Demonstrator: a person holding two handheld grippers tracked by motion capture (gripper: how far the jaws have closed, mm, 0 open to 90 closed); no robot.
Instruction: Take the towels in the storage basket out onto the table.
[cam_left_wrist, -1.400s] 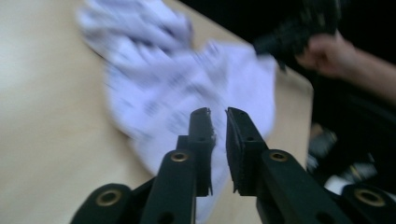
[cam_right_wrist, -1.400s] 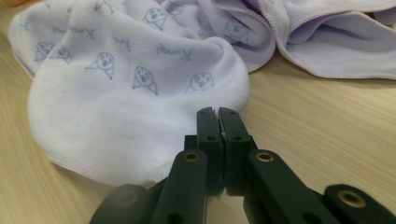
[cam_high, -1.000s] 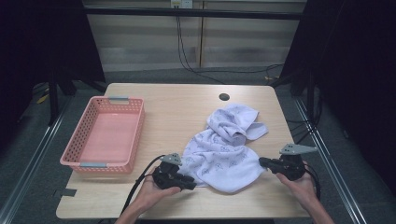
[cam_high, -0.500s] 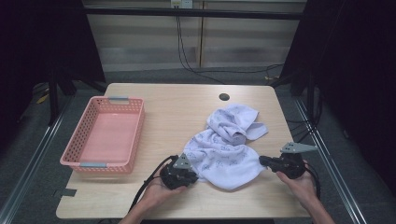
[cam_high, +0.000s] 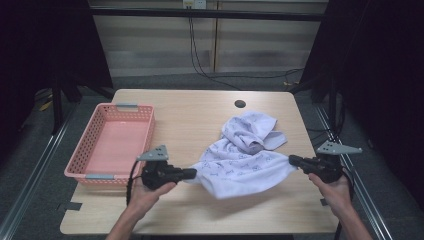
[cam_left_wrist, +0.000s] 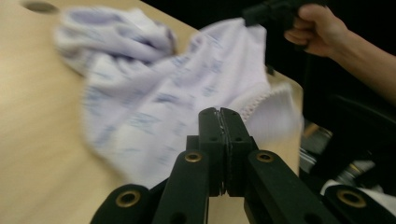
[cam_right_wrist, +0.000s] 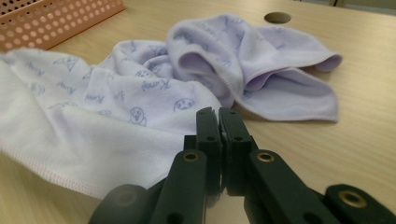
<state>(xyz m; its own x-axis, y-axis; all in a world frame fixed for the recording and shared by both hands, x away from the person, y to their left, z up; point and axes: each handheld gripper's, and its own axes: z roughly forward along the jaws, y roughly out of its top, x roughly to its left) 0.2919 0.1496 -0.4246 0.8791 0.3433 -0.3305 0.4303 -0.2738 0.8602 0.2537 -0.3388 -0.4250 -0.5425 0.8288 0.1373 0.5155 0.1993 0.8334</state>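
High view: left gripper (cam_high: 192, 173) and right gripper (cam_high: 292, 159) each pinch a near corner of the towel (cam_high: 240, 162), lifted at the table's (cam_high: 200, 115) near edge, far part bunched. Keep both pinches firm; draw apart evenly, level.

Even overhead light, motion-blurred left gripper view

Lab: dark curtains (cam_high: 60, 45), railed table (cam_high: 200, 115)

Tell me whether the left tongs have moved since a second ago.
Yes. The left tongs, shut on the towel, have shifted left toward the pink basket, stretching the cloth.
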